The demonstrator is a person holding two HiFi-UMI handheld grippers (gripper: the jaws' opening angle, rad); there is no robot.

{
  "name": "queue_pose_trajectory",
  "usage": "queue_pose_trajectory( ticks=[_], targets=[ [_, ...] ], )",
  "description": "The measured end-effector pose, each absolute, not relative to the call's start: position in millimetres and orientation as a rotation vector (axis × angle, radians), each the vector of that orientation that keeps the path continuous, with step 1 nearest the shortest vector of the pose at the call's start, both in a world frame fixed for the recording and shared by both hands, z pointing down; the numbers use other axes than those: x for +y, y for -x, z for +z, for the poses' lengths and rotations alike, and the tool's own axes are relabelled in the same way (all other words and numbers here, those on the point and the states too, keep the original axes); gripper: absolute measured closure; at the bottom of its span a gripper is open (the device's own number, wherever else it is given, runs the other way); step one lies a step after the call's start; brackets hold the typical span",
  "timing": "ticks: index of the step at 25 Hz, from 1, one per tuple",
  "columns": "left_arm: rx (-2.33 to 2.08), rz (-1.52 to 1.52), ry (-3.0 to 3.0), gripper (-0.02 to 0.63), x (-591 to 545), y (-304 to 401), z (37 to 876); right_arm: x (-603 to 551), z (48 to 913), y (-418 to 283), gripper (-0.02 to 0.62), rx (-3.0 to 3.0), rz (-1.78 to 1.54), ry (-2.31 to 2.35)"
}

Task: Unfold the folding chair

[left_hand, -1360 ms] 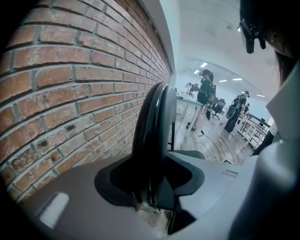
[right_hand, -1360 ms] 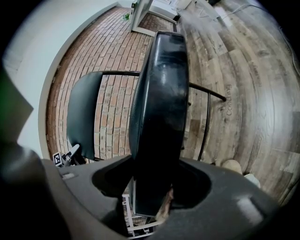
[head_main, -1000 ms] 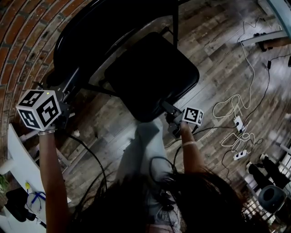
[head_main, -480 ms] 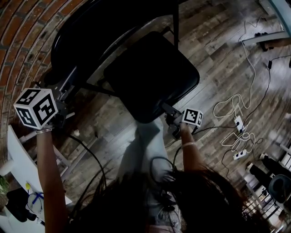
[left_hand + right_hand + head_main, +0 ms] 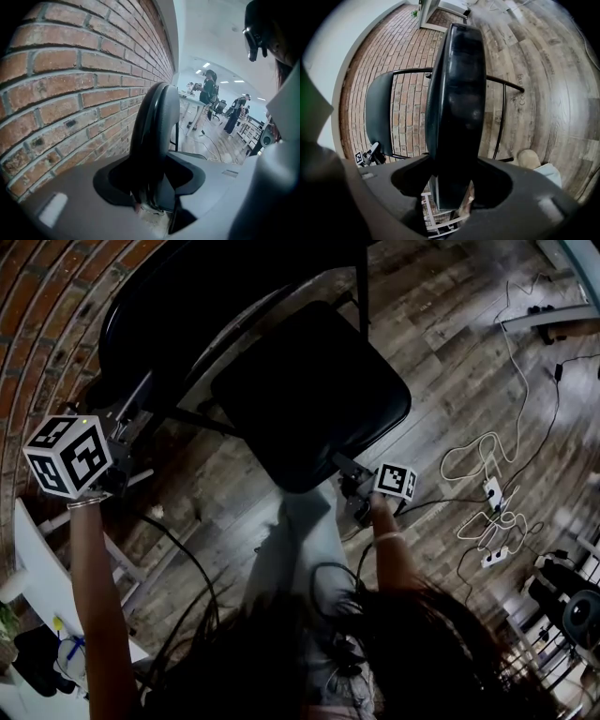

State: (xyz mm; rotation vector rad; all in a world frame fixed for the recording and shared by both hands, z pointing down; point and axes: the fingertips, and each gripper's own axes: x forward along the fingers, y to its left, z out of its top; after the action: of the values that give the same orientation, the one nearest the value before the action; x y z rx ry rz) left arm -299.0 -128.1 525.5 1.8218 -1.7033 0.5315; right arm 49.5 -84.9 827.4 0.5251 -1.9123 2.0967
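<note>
my left gripper (image 5: pixel 122 439) pinches the backrest (image 5: pixel 206 296) at the chair's 8 o'clock, its jaws just opening a bit. my right gripper (image 5: pixel 352 486) pinches the seat (image 5: pixel 319 381) edge at 5 o'clock. if the left slips off, the folding chair (image 5: pixel 281 418) could tip or fold back.

The folding chair's black padded seat (image 5: pixel 309 395) wears smooth, glossy vinyl-like upholstery that catches highlights. Its black padded backrest (image 5: pixel 187 306) looks the same but duller. The thin black tube frame (image 5: pixel 362 296) is smooth painted metal. The red brick wall (image 5: pixel 70 84) is rough and matt, and the grey-brown plank floor (image 5: pixel 450 362) is grainy, weathered-looking wood.
</note>
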Motion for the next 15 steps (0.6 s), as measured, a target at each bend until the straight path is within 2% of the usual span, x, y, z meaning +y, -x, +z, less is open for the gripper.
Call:
queue_pose_trajectory(
  ticks=[15],
  targets=[
    [-1.693, 0.529, -1.796, 0.402, -138.8, 312.2, 539.3, -75.8, 847.3, -52.7, 0.341, -1.841, 2.136, -0.501]
  ],
)
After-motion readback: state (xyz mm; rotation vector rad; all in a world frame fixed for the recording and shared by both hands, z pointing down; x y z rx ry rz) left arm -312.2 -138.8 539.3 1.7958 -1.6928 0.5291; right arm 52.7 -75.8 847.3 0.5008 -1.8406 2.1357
